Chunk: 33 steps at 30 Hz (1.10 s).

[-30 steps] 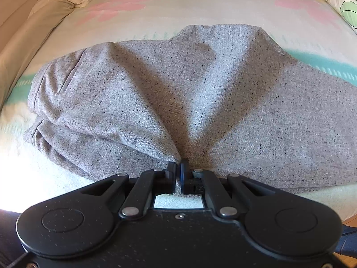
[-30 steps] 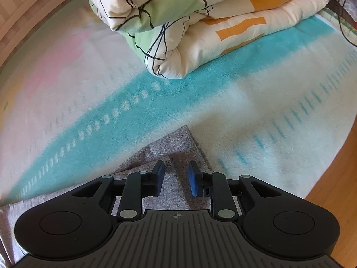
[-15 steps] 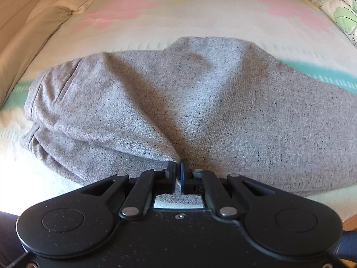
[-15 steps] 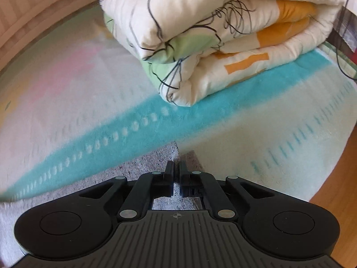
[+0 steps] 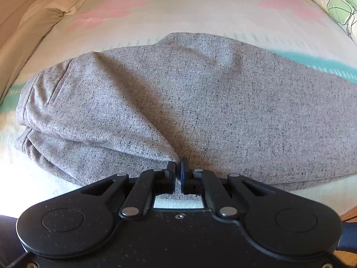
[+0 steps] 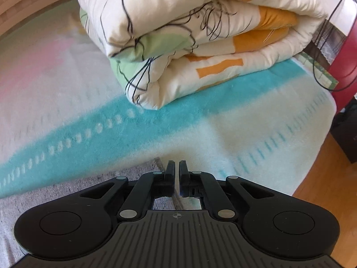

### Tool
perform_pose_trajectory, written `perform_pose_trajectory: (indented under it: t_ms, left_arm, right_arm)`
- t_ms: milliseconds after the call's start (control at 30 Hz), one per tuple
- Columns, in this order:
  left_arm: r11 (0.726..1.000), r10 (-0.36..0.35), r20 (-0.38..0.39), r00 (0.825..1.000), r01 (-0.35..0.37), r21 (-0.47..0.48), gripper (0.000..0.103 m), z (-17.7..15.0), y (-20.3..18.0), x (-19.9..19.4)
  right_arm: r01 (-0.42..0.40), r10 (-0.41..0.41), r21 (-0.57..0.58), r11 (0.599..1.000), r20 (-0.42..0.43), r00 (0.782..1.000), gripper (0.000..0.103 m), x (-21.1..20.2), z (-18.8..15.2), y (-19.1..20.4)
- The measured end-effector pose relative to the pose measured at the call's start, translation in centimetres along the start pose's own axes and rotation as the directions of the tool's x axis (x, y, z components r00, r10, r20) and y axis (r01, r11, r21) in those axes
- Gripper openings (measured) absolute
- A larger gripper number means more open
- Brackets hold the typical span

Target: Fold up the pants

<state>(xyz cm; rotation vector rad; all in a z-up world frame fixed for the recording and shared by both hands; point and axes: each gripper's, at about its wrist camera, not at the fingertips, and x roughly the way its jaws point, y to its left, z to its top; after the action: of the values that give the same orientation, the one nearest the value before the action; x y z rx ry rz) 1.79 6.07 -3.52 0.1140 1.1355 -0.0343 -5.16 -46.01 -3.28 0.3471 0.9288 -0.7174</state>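
Grey speckled pants (image 5: 189, 102) lie across a pastel blanket on a bed, waistband end bunched at the left. My left gripper (image 5: 178, 172) is shut on a pinched fold at the near edge of the pants. In the right wrist view my right gripper (image 6: 176, 167) is shut on the corner of a pant leg end (image 6: 138, 174), which runs back under the gripper body to the left.
A folded patterned duvet (image 6: 200, 40) sits on the blanket (image 6: 256, 122) ahead of the right gripper. A beige pillow (image 5: 29, 26) lies far left. The bed edge and wooden floor (image 6: 323, 189) are at the right, with a red object (image 6: 348, 62) and black cable.
The right gripper closed on the pant leg corner and rose slightly, duvet nearer. The left gripper stayed shut; the pants' raised fold has flattened and spread.
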Motion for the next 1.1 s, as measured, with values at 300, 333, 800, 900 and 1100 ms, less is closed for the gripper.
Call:
perform_pose_trajectory:
  t_ms: [300, 333, 800, 900, 1100]
  left_arm:
    - [1.0, -0.017, -0.042, 0.999, 0.017, -0.008, 0.005, -0.3, -0.1, 0.7]
    - [1.0, -0.02, -0.043, 0.999, 0.019, -0.01, 0.005, -0.3, -0.1, 0.6]
    - [0.998, -0.054, -0.002, 0.999, 0.054, 0.033, 0.019, -1.1, 2.3, -2.9]
    - [1.0, -0.018, 0.045, 0.999, 0.017, 0.021, 0.022, -0.1, 4.4, -4.2]
    - [0.989, 0.092, 0.068, 0.993, -0.083, -0.119, 0.051, 3.8, 12.2, -4.1]
  right_arm:
    - [-0.048, 0.047, -0.091, 0.995, -0.015, 0.999, 0.005, -2.1, -0.5, 3.0]
    - [-0.074, 0.073, -0.105, 0.992, -0.009, 0.997, 0.005, -2.6, -0.5, 3.7]
    - [-0.415, 0.433, -0.389, 0.822, -0.047, 0.9, 0.006, -9.2, -3.5, 19.6]
    - [-0.482, 0.497, -0.455, 0.749, -0.095, 0.862, 0.006, -10.4, -5.5, 23.7]
    - [-0.569, 0.583, -0.585, 0.578, -0.191, 0.79, 0.006, -13.1, -10.2, 31.6]
